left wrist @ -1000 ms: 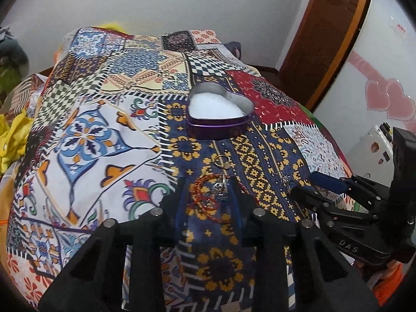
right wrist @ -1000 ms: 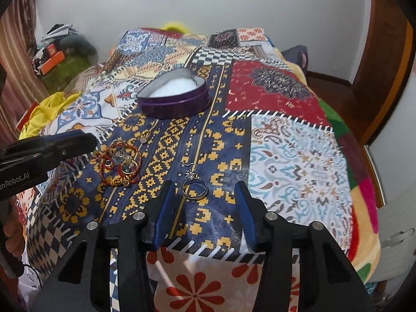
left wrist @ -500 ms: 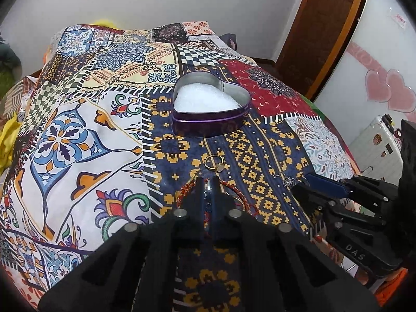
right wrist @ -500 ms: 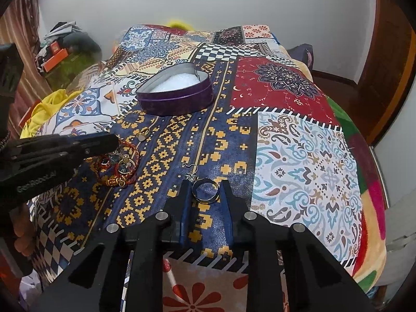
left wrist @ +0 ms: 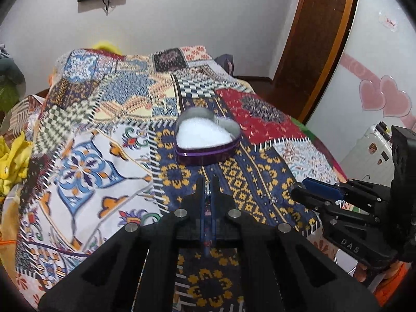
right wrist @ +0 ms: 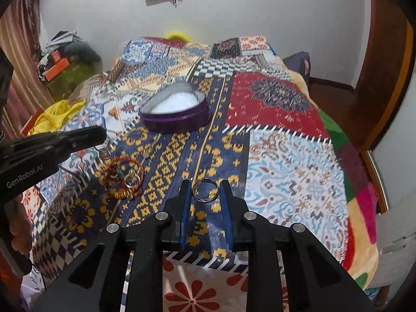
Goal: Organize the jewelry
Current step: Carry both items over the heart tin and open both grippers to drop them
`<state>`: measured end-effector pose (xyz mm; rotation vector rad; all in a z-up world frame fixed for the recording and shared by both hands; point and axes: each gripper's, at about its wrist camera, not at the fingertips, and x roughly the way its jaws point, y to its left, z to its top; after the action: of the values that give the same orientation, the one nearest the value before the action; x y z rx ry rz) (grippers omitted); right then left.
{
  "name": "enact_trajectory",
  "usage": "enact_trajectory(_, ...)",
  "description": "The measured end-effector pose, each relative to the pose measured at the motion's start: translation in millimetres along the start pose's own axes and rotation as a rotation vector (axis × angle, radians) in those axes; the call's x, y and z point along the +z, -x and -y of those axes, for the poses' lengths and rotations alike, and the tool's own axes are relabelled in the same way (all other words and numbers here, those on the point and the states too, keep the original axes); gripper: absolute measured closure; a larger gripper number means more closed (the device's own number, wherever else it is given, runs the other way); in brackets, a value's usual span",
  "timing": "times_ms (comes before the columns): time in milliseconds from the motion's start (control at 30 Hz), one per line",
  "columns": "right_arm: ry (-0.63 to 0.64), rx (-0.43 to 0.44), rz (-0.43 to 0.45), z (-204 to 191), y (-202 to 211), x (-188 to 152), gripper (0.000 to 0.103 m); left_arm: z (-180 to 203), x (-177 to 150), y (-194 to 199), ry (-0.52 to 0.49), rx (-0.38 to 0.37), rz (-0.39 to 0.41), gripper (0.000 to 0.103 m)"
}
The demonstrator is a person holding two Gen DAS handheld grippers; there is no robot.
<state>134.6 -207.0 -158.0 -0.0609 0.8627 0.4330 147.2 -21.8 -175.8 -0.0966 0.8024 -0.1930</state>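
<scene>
A purple heart-shaped jewelry box (left wrist: 206, 140) with white lining sits open on the patchwork bedspread; it also shows in the right wrist view (right wrist: 176, 111). My left gripper (left wrist: 207, 182) is shut on a small silvery piece of jewelry, raised above the bed, and its arm shows in the right wrist view (right wrist: 52, 143). My right gripper (right wrist: 205, 191) is shut on a silver ring (right wrist: 205, 189) and holds it above the bedspread. A pile of red and gold bangles (right wrist: 126, 176) lies on the bedspread left of the right gripper.
The patchwork bedspread (right wrist: 286, 156) covers the whole bed. A yellow cloth (right wrist: 54, 117) lies at the left edge. A wooden door (left wrist: 319, 36) stands at the right, a wall behind the bed. A small pendant (left wrist: 271, 199) lies on the blue patch.
Both grippers closed, the left on a piece from the bangle pile, the right on the silver ring, and both lifted up from the bedspread.
</scene>
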Motion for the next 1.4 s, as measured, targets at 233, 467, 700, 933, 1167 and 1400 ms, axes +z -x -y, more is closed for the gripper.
enact_trajectory(233,0.008,-0.003,0.052,-0.2,10.2,16.4,0.083,-12.0,12.0,17.5,0.022,0.001,0.051,0.101)
enact_trajectory(467,0.025,0.000,0.082,-1.1,6.4,34.3,0.083,-18.4,28.1,18.4,0.008,0.025,0.080,0.101)
enact_trajectory(700,0.048,0.011,0.104,-4.3,-7.0,56.2,0.083,-22.4,45.3,4.2,-0.008,0.028,0.089,0.101)
enact_trajectory(933,0.072,0.028,0.108,-6.3,-22.7,73.7,0.083,-25.4,61.5,-20.8,-0.006,-0.008,0.061,0.101)
enact_trajectory(1167,0.091,0.067,0.076,-9.8,-44.3,84.4,0.083,-21.4,71.6,-45.2,-0.037,-0.026,0.022,0.101)
enact_trajectory(1400,0.116,0.101,0.008,-11.3,-69.8,87.2,0.083,-18.1,76.6,-70.6,-0.067,-0.035,-0.032,0.101)
